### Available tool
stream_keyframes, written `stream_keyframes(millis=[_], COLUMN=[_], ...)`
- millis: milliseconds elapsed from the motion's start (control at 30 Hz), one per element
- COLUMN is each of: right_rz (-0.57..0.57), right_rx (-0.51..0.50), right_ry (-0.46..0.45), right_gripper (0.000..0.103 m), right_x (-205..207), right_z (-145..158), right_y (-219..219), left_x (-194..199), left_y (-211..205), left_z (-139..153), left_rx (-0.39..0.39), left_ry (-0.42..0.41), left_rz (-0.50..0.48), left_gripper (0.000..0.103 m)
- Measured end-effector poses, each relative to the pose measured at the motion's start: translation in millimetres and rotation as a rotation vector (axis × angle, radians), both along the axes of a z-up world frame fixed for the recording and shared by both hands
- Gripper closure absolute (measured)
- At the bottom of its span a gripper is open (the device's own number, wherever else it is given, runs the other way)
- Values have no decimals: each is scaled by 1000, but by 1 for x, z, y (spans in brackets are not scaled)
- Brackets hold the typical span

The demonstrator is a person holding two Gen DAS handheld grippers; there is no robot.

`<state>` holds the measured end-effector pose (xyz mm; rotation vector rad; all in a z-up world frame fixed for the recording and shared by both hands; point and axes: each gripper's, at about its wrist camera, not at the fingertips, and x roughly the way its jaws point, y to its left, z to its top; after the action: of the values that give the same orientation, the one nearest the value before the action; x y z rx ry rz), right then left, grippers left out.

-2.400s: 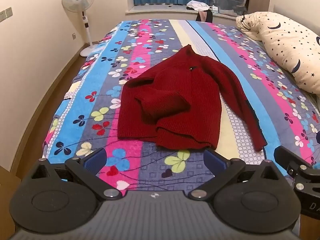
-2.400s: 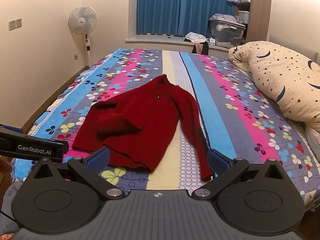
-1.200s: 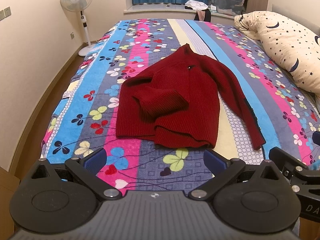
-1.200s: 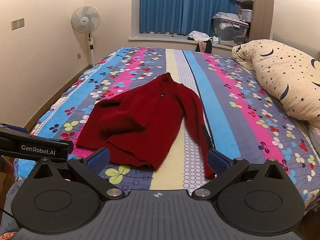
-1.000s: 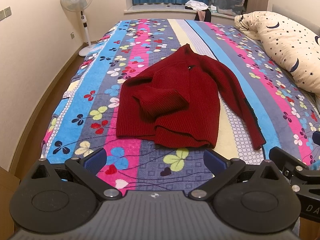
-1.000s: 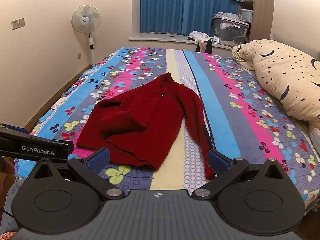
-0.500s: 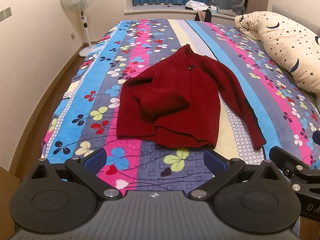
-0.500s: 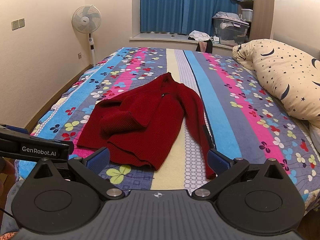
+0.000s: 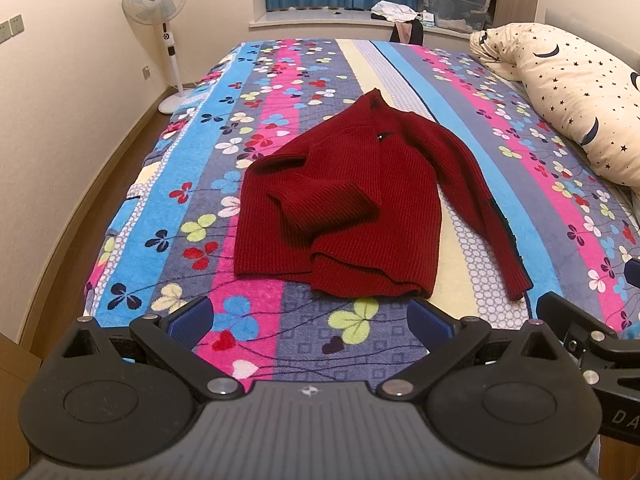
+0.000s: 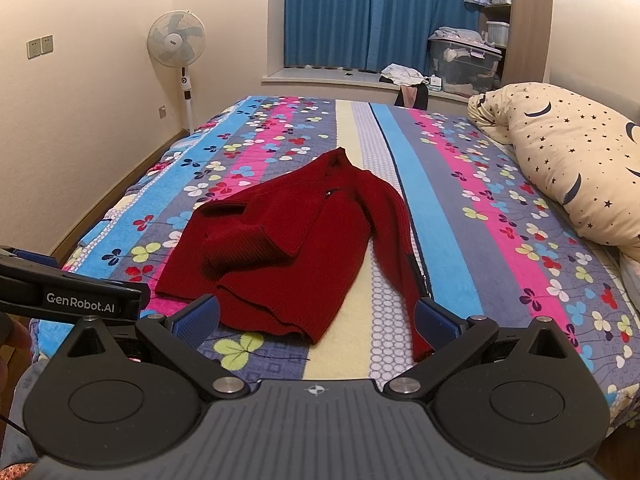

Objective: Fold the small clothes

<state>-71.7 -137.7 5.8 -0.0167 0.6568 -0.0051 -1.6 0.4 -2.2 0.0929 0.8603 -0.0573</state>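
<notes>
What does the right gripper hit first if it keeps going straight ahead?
Probably the sweater's hem, which lies directly ahead of the open right gripper on the bedspread. Depth is unclear; if it points downward, it may touch the bedspread just short of the hem first.

We are in a home bedroom. A wide bed (image 9: 192, 208) fills most of the room, covered by a fleecy blanket striped in blue, pink, grey and cream with a clover-leaf print. A cream quilt with dark stars and moons (image 10: 568, 160) lies bunched along its right side. A white pedestal fan (image 10: 177, 46) stands against the cream wall, blue curtains (image 10: 360, 12) hang over a window ledge, and a clear plastic storage bin (image 10: 464, 66) sits beside wooden shelving.
</notes>
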Motion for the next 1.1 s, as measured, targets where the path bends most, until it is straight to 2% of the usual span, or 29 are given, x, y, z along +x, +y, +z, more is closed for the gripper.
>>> stream_keyframes(millis=[900,1100], right_rz=[5,-1], right_rx=[2,15], right_ry=[4,24], right_gripper=[1,1], right_x=[1,7], right_z=[1,-6], right_y=[0,-3], left_x=[3,8], left_y=[2,6], left_z=[0,-7], left_rx=[2,-4], left_ry=[2,28], left_rz=[0,11], left_gripper=[0,0])
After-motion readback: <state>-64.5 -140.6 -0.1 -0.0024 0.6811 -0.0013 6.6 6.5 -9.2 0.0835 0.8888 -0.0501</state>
